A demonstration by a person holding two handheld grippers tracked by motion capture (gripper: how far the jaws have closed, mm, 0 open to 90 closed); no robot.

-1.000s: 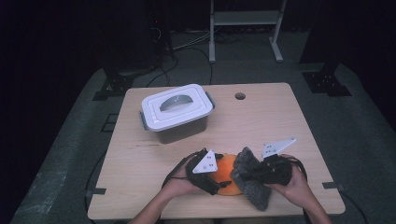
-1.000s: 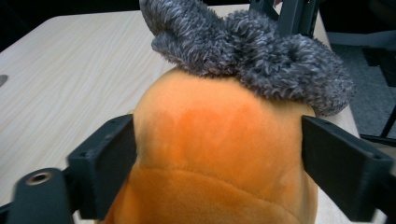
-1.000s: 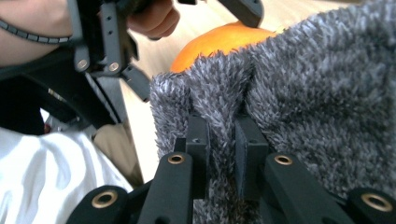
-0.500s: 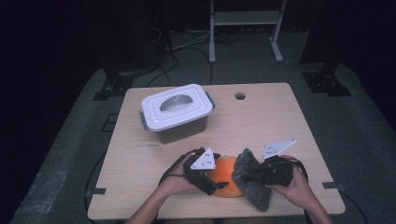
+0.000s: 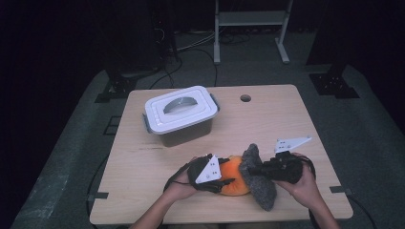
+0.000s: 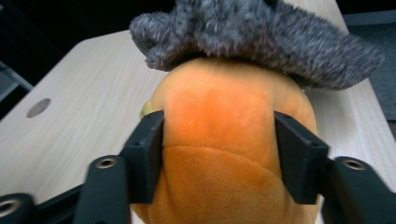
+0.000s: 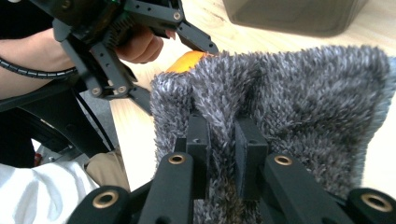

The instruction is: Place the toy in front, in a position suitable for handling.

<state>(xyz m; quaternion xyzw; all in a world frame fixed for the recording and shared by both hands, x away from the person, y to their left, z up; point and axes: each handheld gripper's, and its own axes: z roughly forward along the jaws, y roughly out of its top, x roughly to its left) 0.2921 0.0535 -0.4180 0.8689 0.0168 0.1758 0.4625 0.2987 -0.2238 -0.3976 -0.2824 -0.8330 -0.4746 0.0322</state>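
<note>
Left gripper (image 6: 219, 154): jaws just been closing, now pressing both sides of orange plush toy (image 6: 219, 140), toy clamped between them, low over surface (image 5: 286, 124).
Right gripper (image 7: 219, 154): jaws nearly together, pinching fold of grey fuzzy cloth (image 7: 299, 102).
Cloth drapes over toy's far end, just ahead of left gripper.
Lidded storage box (image 5: 180, 113) well beyond both grippers.

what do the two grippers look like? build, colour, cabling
Both are black: the left gripper and right gripper have blocky jaws on bolted linkage arms with brass-ringed pivots. Each carries a pale triangular plate with small holes and trails a black cable. Forearms bare, no sleeves.
</note>
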